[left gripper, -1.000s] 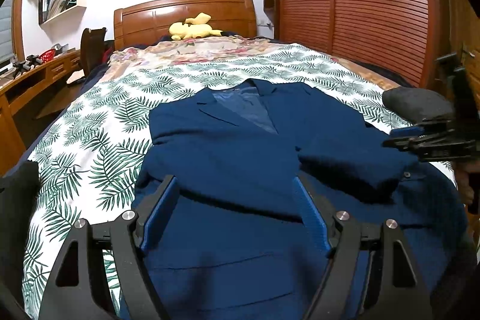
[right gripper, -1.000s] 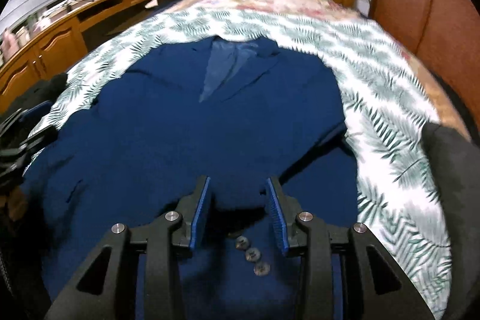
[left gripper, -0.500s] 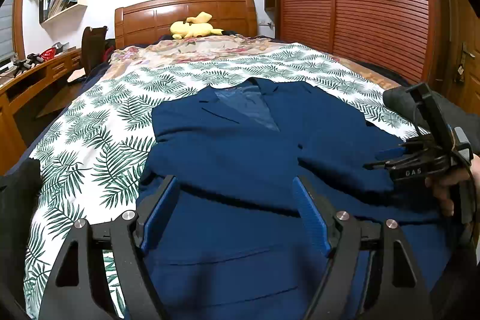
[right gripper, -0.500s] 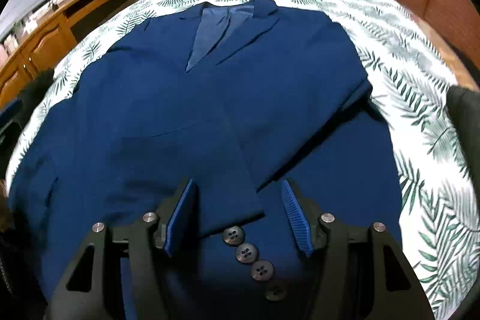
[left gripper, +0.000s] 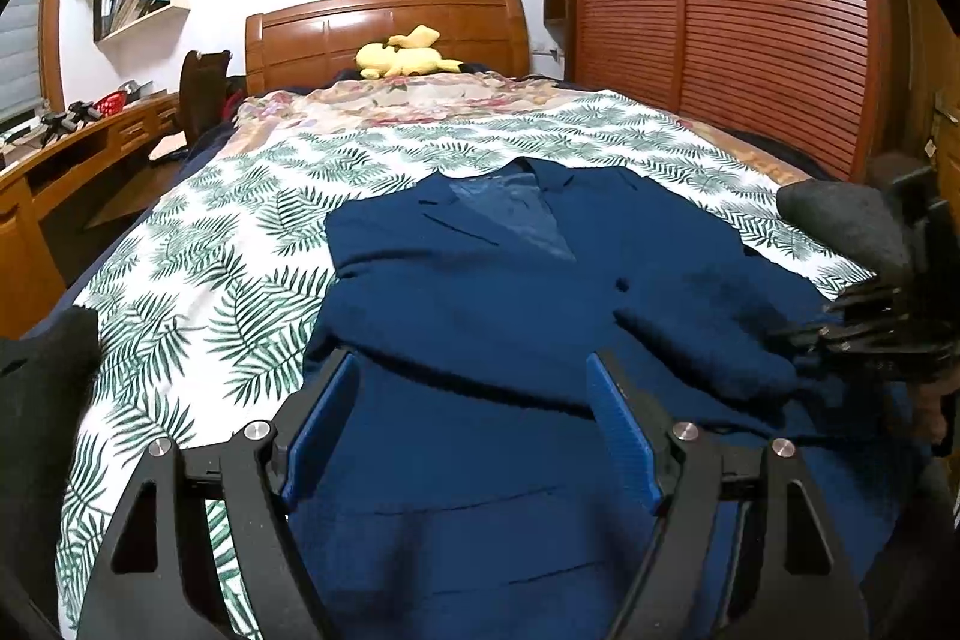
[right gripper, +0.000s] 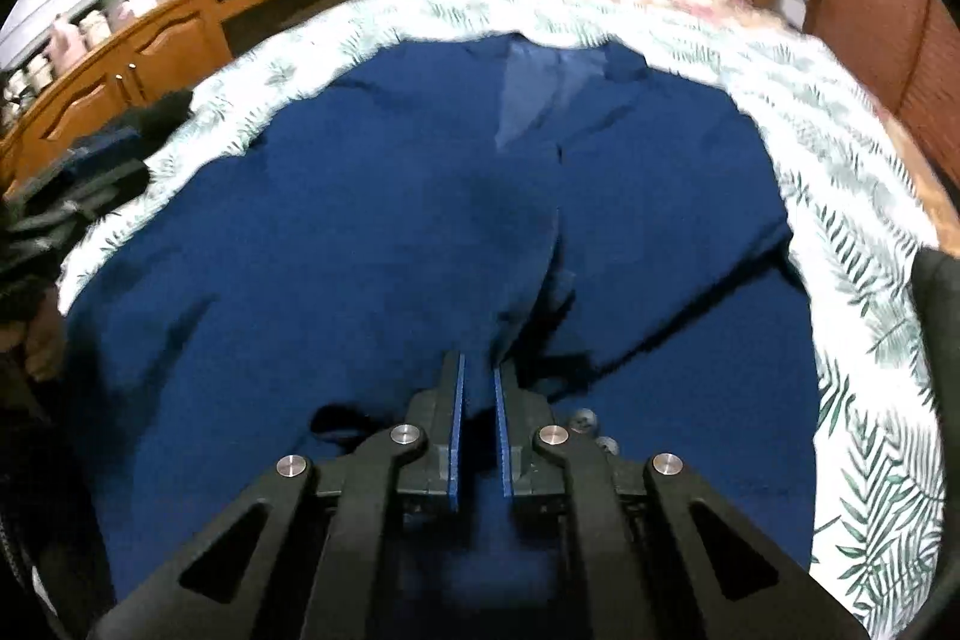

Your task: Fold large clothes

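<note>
A navy blue suit jacket (left gripper: 480,316) lies face up on the bed, collar toward the headboard; it also shows in the right wrist view (right gripper: 372,232). Its sleeve (left gripper: 702,346) is folded across the front. My left gripper (left gripper: 474,424) is open and empty, just above the jacket's lower left part. My right gripper (right gripper: 477,388) is shut on the jacket's front edge beside the sleeve buttons (right gripper: 585,421). It also appears at the right edge of the left wrist view (left gripper: 888,334).
The bed has a palm-leaf sheet (left gripper: 240,244), a wooden headboard (left gripper: 384,28) and a yellow plush toy (left gripper: 408,55). A louvred wardrobe (left gripper: 750,10) stands on the right, a wooden desk (right gripper: 150,46) on the left. Dark clothes lie at both bed edges (left gripper: 840,220).
My right gripper has closed from open onto the jacket fabric near the buttons and pulled it up a little. The left gripper has stayed open in place.
</note>
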